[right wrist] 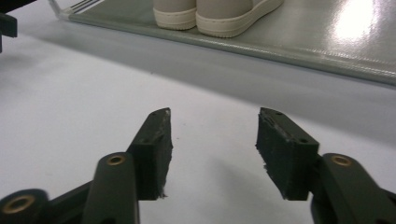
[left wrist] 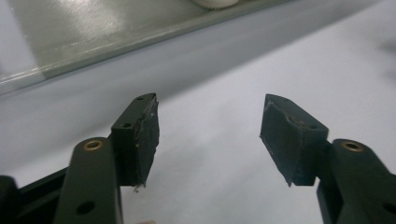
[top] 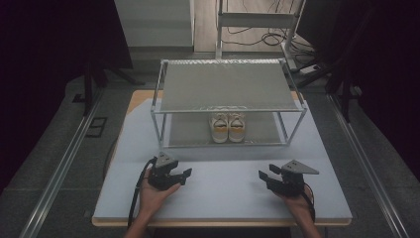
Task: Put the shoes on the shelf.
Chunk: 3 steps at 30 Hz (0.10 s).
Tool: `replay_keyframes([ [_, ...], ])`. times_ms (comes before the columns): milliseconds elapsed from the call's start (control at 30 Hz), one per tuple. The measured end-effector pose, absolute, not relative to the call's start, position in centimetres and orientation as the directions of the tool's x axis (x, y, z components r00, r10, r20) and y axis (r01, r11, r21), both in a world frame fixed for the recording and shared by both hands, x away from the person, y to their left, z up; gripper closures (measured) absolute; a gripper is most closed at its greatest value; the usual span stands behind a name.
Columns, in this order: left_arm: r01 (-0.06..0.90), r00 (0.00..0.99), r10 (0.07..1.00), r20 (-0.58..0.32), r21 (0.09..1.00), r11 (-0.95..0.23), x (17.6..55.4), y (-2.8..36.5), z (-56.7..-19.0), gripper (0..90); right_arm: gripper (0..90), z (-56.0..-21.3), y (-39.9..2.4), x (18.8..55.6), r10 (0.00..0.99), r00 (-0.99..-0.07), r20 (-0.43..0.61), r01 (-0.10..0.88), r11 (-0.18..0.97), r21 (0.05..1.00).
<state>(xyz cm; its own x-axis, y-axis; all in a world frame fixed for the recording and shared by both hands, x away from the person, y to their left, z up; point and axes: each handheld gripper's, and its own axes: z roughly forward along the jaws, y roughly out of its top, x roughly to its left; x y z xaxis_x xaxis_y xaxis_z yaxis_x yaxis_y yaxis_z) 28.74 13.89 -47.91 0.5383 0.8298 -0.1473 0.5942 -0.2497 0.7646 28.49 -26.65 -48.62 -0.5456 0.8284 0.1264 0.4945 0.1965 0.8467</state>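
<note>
- My left gripper (left wrist: 208, 140) has its fingers (left wrist: 142, 137) spread wide, with nothing but bare counter (top: 223, 193) between them.
- My right gripper (right wrist: 212, 151) is the same: fingers (right wrist: 156, 154) parted and holding nothing, low over the counter.
- Ahead I see the pair of white shoes (top: 228, 127) side by side on the lower shelf (top: 188, 131) of the metal rack (top: 228, 84), well apart from both grippers.
</note>
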Motion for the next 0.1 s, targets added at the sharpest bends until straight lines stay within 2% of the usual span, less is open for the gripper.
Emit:
replay_keyframes([
  [100,0.606,0.521,0.845,-0.121,0.749,-0.266,29.01,14.16,-48.31,34.1,36.4,-48.61,-27.13,29.00,0.841,-0.533,0.098,0.501,0.220,0.837],
])
